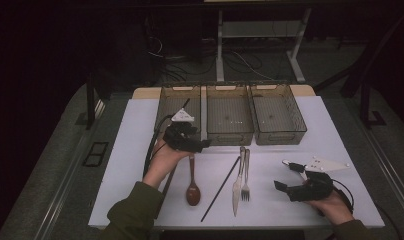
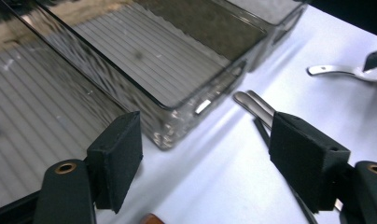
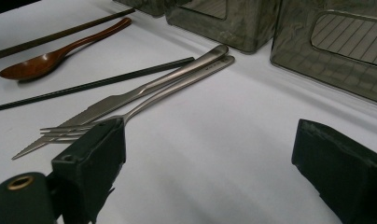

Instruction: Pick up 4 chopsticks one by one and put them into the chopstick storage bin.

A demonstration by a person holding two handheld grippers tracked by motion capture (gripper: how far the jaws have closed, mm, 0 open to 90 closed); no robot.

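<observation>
Nearest me, my right gripper (image 1: 285, 189) rests low on the white table (image 1: 130, 150) at the near right, jaws wide with nothing between them. In its own view the pads (image 3: 95, 163) stand well apart over bare table, the fork tines just beyond the left pad.

A little left of it the fork (image 1: 246, 175) and knife (image 1: 238, 185) lie side by side, touching along their handles, tips toward me. Left of them a dark chopstick (image 1: 221, 187) lies slanted, its far end near the knife's handle. Further left the wooden spoon (image 1: 192, 185) lies with its bowl toward me and its handle running away. A second chopstick (image 1: 166, 186) lies just left of the spoon, partly under my left forearm.

My left gripper (image 1: 202, 145) hovers over the far end of the spoon's handle, close to the near wall of the trays. Its jaws are open fairly wide and hold nothing; in its own view the spoon's handle tip (image 2: 151, 218) shows low between the pads (image 2: 121, 156), not touched.

At the right, a metal spoon (image 1: 292, 165) lies just beyond my right gripper.

Farthest, three clear trays stand in a row: left tray (image 1: 166, 107), middle tray (image 1: 229, 137), right tray (image 1: 280, 137), walls just beside one another.
</observation>
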